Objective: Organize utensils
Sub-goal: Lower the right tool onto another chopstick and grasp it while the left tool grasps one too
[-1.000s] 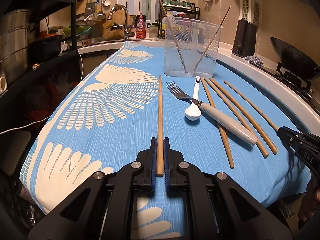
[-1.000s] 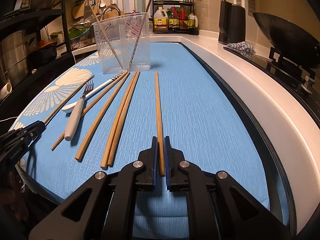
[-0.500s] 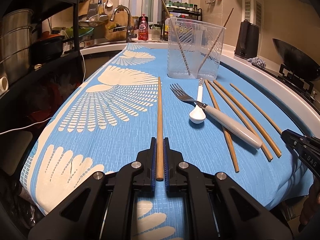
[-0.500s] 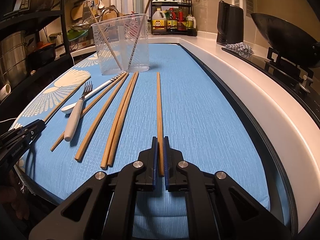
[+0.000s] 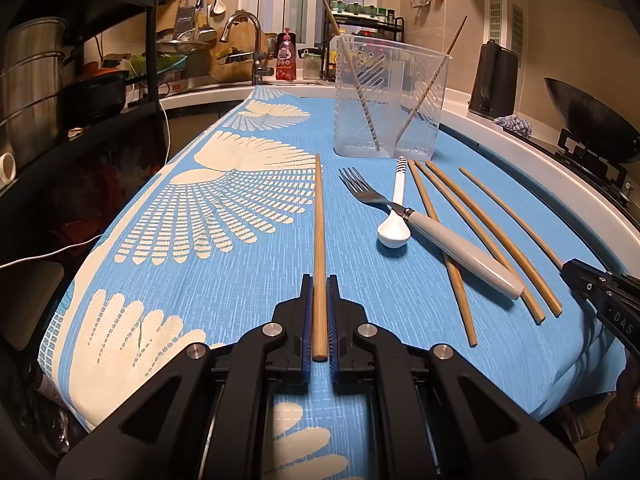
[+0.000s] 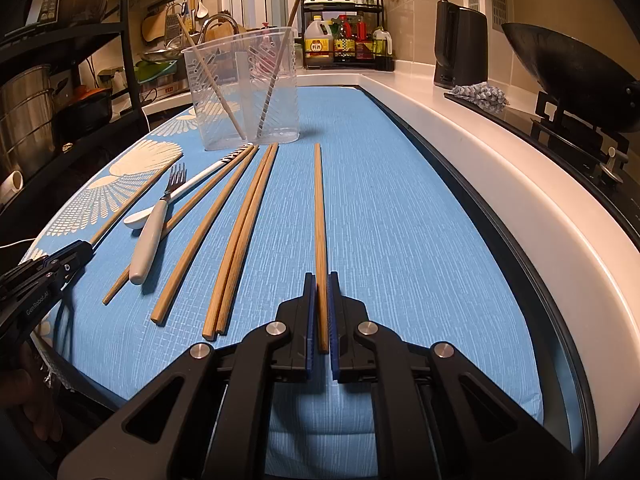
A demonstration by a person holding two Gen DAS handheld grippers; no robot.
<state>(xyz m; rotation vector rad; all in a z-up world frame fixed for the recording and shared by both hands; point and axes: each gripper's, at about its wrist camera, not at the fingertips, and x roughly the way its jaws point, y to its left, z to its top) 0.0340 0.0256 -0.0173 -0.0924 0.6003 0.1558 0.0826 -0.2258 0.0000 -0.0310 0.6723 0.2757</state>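
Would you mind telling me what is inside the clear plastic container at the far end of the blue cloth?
Inside the clear plastic container, two chopsticks lean against opposite walls, crossing near the bottom. Nothing else is visible through its walls.

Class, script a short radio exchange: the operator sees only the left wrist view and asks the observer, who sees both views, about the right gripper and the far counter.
Operator: I see only the right gripper's tip at my edge. Is anything between its fingers?
Observer: Yes. The right gripper has its fingers close on either side of a lone chopstick that points toward the clear container. I cannot tell whether it is clamped.
Operator: The container blocks my view. What stands behind it?
Observer: A black rack on the white counter, holding oil and sauce bottles.
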